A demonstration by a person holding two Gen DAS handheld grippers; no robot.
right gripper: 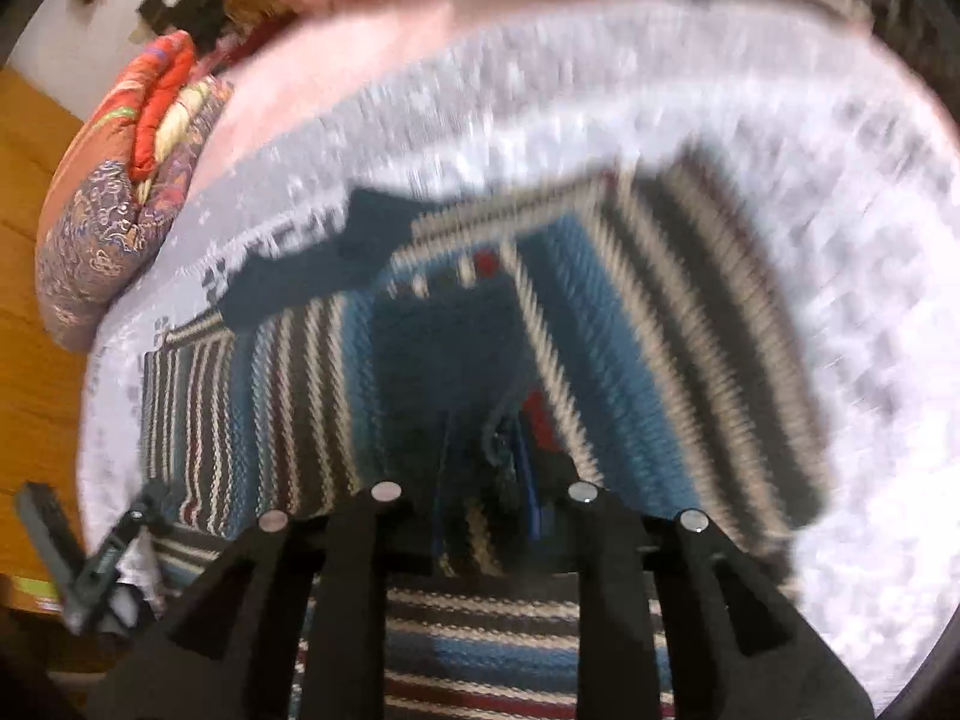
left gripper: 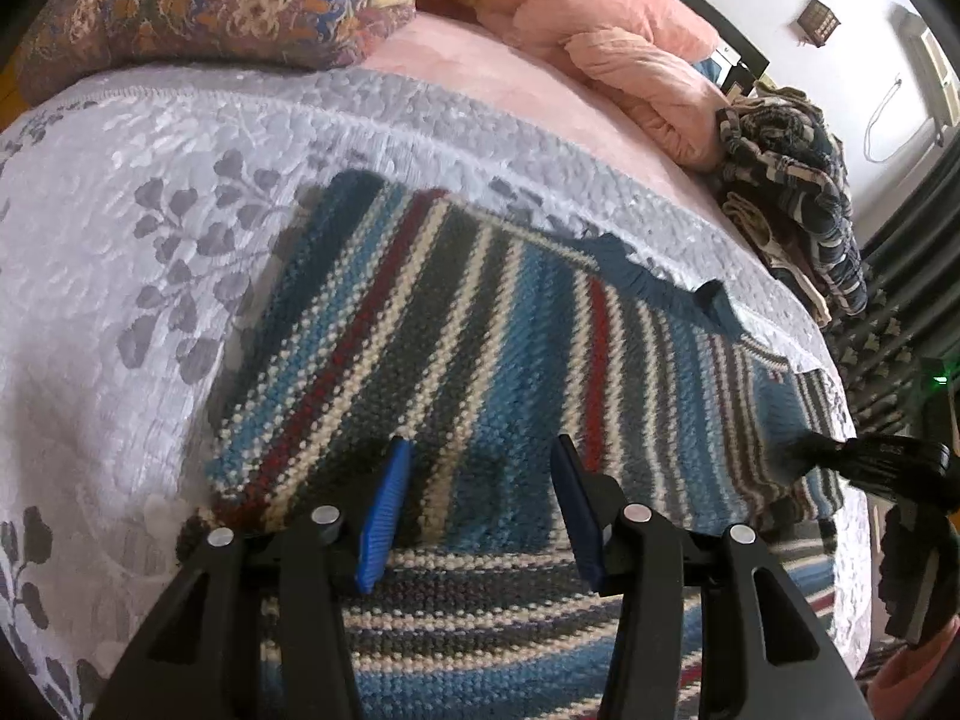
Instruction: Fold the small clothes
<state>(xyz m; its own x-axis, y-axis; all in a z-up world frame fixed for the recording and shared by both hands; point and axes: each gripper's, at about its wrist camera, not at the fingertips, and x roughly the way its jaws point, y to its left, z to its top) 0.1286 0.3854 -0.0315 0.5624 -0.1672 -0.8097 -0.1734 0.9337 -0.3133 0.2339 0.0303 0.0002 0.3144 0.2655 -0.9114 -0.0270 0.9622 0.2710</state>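
Knitted striped sweater (left gripper: 480, 330) lies flat on the bedspread (left gripper: 120, 300); left gripper (left gripper: 480, 504) hovers wide open and empty, right gripper (right gripper: 486, 480) is too blurred to judge, so pinch the hem evenly.

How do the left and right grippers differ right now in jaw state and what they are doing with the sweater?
The left gripper is open, blue pads apart, nothing between them, over the striped sweater. The right gripper looks closed on a fold of that sweater, though its view is blurred. The left's view is sharp; the right's smears. Both are black two-finger tools over the same sweater on the lavender bedspread.
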